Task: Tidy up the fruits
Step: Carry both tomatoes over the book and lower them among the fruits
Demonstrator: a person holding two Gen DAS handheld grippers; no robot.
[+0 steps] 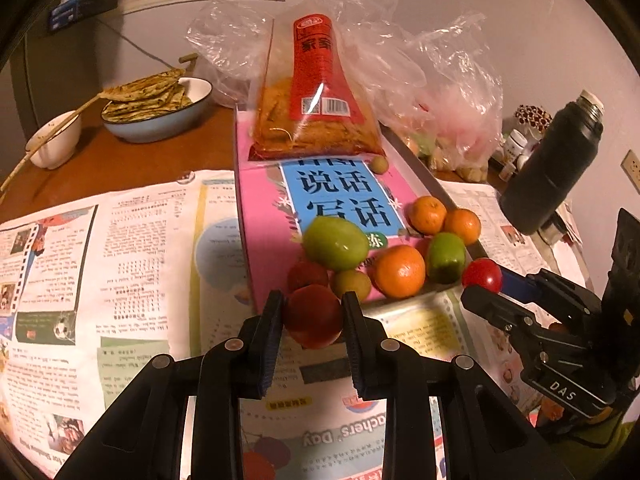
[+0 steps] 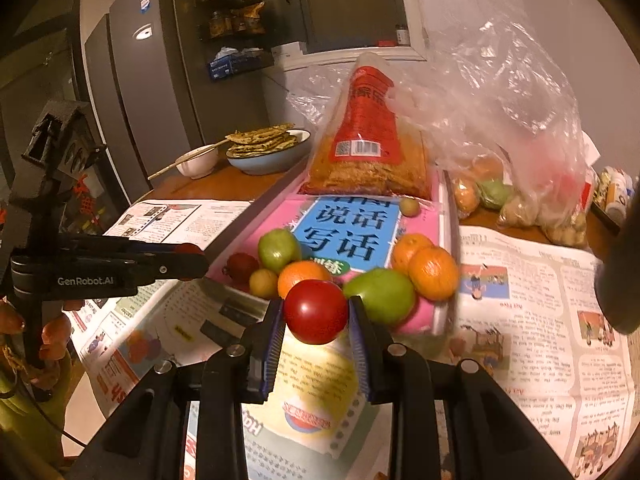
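Several fruits lie on a pink book (image 1: pixel 260 200): a big green fruit (image 1: pixel 335 243), a smaller green one (image 1: pixel 445 258), three oranges such as one in front (image 1: pixel 399 271), a dark red fruit (image 1: pixel 307 275) and a small yellow-green one (image 1: pixel 353 283). My left gripper (image 1: pixel 312 316) is shut on a red fruit (image 1: pixel 313 316) just in front of the book's near edge. My right gripper (image 2: pixel 316 312) is shut on a shiny red fruit (image 2: pixel 316 311), also at the book's near edge; it shows in the left wrist view (image 1: pixel 482 275).
A red-labelled food packet (image 1: pixel 316 92) leans at the book's far end beside a small green fruit (image 1: pixel 378 164). Plastic bags of produce (image 2: pixel 516 184) stand at back right. A blue bowl of flatbread (image 1: pixel 160 108), a white bowl with chopsticks (image 1: pixel 56 144), a dark flask (image 1: pixel 554 164). Newspaper (image 1: pixel 100 260) covers the table.
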